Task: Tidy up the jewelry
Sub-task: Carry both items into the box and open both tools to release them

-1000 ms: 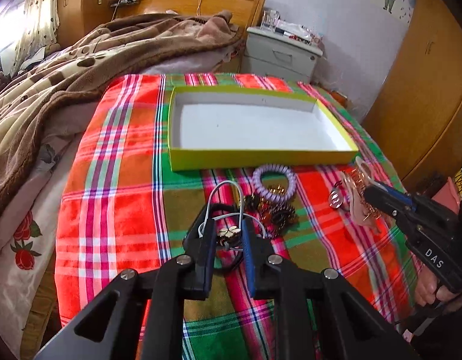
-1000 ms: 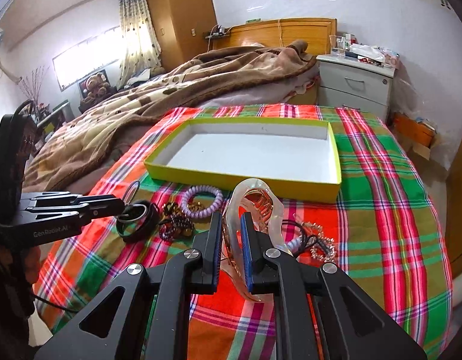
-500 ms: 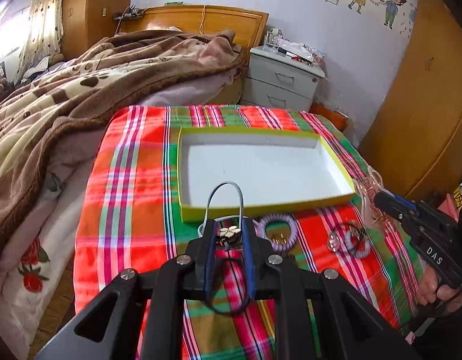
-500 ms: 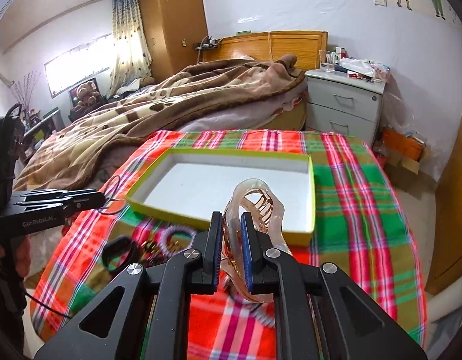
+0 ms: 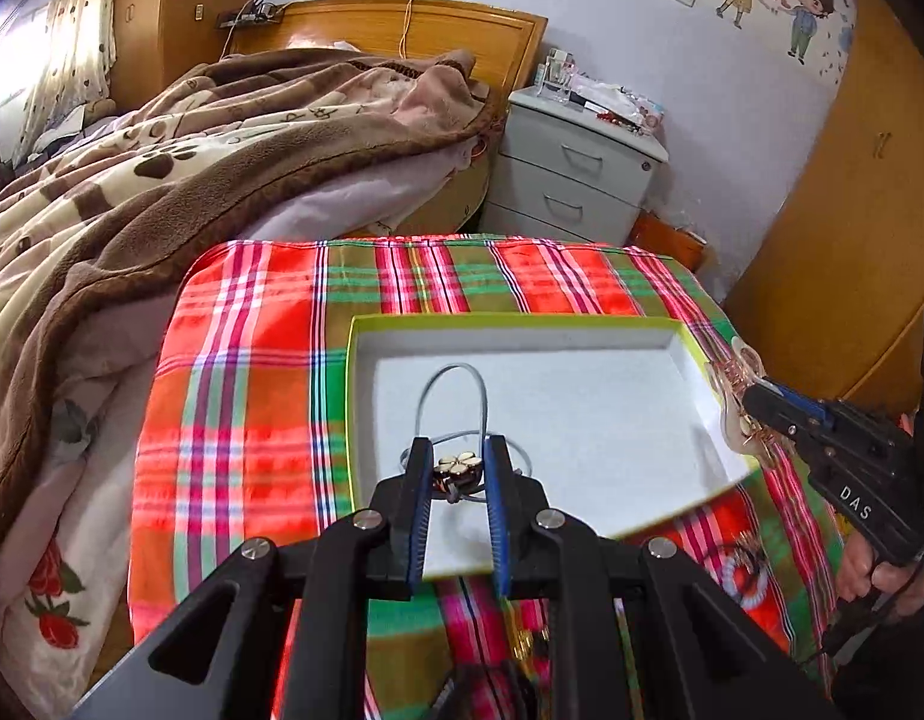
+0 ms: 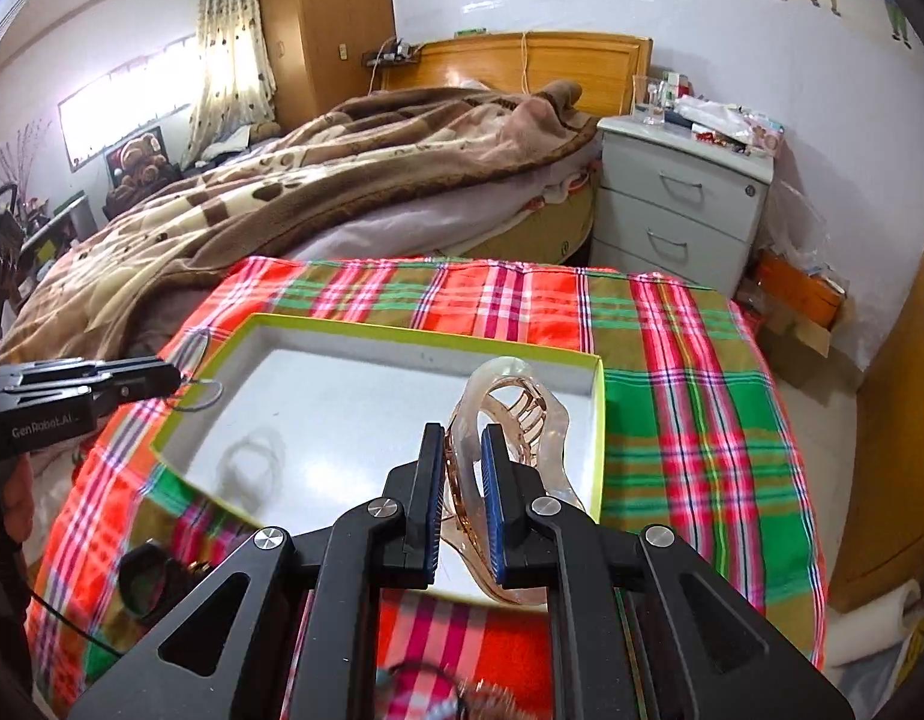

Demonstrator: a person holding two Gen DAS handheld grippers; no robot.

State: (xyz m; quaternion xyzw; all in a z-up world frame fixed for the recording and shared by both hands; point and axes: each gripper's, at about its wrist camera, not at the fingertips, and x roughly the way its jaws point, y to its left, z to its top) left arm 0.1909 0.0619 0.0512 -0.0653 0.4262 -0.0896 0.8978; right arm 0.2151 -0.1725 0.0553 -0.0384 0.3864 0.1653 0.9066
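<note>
A shallow box with a yellow-green rim (image 5: 510, 320) (image 6: 402, 333) and a white floor lies on the plaid cloth. My left gripper (image 5: 457, 471) is shut on a grey cord hair tie with a gold clover charm (image 5: 456, 465) and holds it over the box's near left part; it also shows in the right wrist view (image 6: 201, 387). My right gripper (image 6: 462, 477) is shut on a clear pink claw hair clip (image 6: 513, 414) and holds it above the box's near right corner; the clip also shows in the left wrist view (image 5: 735, 396).
More jewelry lies on the cloth in front of the box: a black ring (image 6: 147, 579) at the left, a small pile (image 5: 744, 564) at the right. A bed with a brown blanket (image 5: 162, 168) is at the left, a grey nightstand (image 5: 573, 171) behind.
Both grippers have lifted their items off the cloth and moved forward over the box. The box now fills more of both views.
</note>
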